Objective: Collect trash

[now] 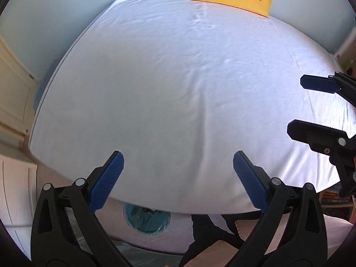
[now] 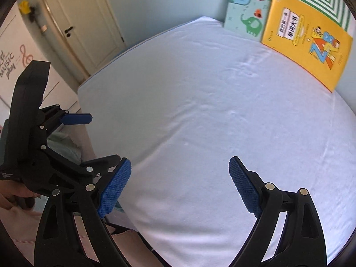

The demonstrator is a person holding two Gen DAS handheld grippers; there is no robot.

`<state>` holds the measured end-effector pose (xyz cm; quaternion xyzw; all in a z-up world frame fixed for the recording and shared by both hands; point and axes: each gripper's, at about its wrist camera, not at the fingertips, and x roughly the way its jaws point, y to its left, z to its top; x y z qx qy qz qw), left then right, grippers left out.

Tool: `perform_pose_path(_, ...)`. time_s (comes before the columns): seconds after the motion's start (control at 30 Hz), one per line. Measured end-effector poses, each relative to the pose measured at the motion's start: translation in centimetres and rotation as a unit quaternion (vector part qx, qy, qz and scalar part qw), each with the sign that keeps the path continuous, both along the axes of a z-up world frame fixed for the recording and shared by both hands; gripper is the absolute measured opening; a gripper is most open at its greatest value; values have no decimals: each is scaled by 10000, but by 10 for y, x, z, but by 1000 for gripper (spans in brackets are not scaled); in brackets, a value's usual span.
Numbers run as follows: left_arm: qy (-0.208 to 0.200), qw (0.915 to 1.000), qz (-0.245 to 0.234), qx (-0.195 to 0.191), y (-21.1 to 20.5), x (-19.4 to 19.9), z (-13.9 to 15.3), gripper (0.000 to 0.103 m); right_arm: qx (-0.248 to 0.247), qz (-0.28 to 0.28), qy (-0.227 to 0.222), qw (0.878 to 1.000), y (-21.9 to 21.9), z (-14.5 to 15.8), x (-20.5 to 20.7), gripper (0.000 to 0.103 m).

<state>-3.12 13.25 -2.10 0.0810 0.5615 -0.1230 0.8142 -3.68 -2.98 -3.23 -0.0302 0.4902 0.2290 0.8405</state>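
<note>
Grippers of black plastic with blue ribbed pads are hanging side by side over a table covered with a wrinkled white cloth (image 1: 178, 89). The left gripper (image 1: 178, 178) is standing with its jaws released, wide apart, and nothing is lying between its blue pads (image 1: 106, 182). The right gripper (image 2: 180, 184) is also standing released, its two pads far from each other and holding nothing. In the left wrist view the right gripper is showing at the right edge, above the cloth, with its fingers also apart. In the right wrist view the left gripper is showing at the left, just beside the table edge, and part of a hand (image 2: 15, 193) is gripping its handle.

No trash is lying on the white cloth in either view. Below the near edge of the table, in the left wrist view, a round teal bin lined with a clear plastic bag (image 1: 146, 221) is standing on the floor, partly hidden by the table; some dark small thing is lying inside it, but I cannot tell what it is.

At the far edge of the table a yellow book with a colourful drawing (image 2: 307, 46) and a pale green book with a green elephant (image 2: 247, 20) are leaning against the light blue wall, touching each other. A white door with a dark handle (image 2: 82, 22) is standing closed at the left.
</note>
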Motion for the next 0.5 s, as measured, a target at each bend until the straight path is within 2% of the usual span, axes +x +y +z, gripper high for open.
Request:
perform_pose_path(0.23, -11, 9985, -523, -152, -55, 16, 10, 96, 34, -638, 13, 9980, -54, -7, -4, 89)
perform_pose_path(0.5, -30, 9944, -1047, -144, -109, 30, 12, 96, -14, -1328, -63, 9911, -105, -4, -9, 89)
